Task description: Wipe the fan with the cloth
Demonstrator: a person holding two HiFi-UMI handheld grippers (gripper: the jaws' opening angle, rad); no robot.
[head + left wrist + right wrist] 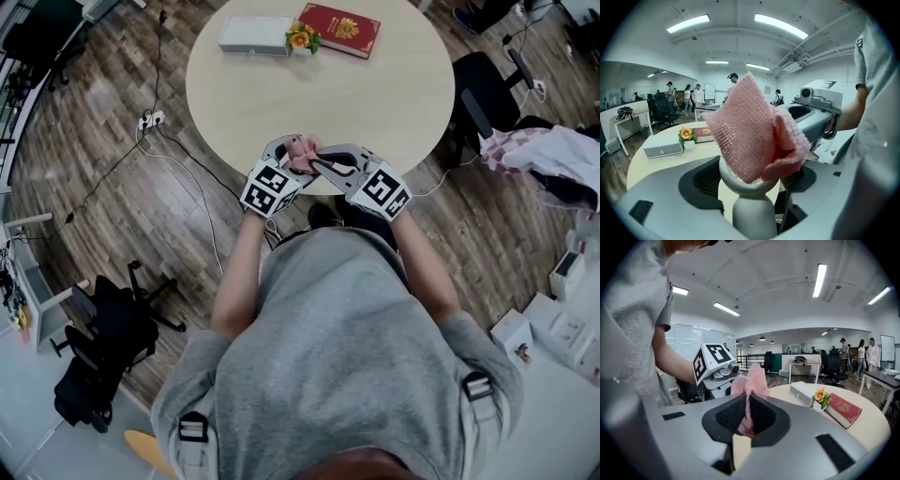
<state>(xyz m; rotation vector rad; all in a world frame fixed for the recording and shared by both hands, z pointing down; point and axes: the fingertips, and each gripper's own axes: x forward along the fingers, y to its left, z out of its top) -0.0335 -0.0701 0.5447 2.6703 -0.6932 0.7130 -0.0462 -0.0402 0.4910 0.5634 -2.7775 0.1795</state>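
Fan [753, 208], pale grey with a round head on a thick stem, stands upright between the left gripper's [292, 156] black pads [705, 182], which close on the sides of its head. A pink knitted cloth [754, 131] lies bunched over the top of the head and hides what is under it. The right gripper [746, 414] has its jaws pinched tight on a fold of that cloth; the fabric runs up through the narrow slit between them and spreads out above.

In the head view the two grippers meet tip to tip over the near edge of the round table [328, 98], the left one coming in from the table's left and the right one from its right, with the pink cloth showing between them. The fan itself cannot be made out in that view. Both marker cubes sit just off the table's near edge, above the wooden floor [178, 197], close in front of the person's grey shirt [337, 356].

At the far side of the table lie a white box [255, 36], a small orange flower [300, 38] just beside it, and a red book [339, 30] touching or nearly touching the flower. A black chair [483, 89] stands just to the right of the table, and a power strip [150, 120] lies on the floor to its left.
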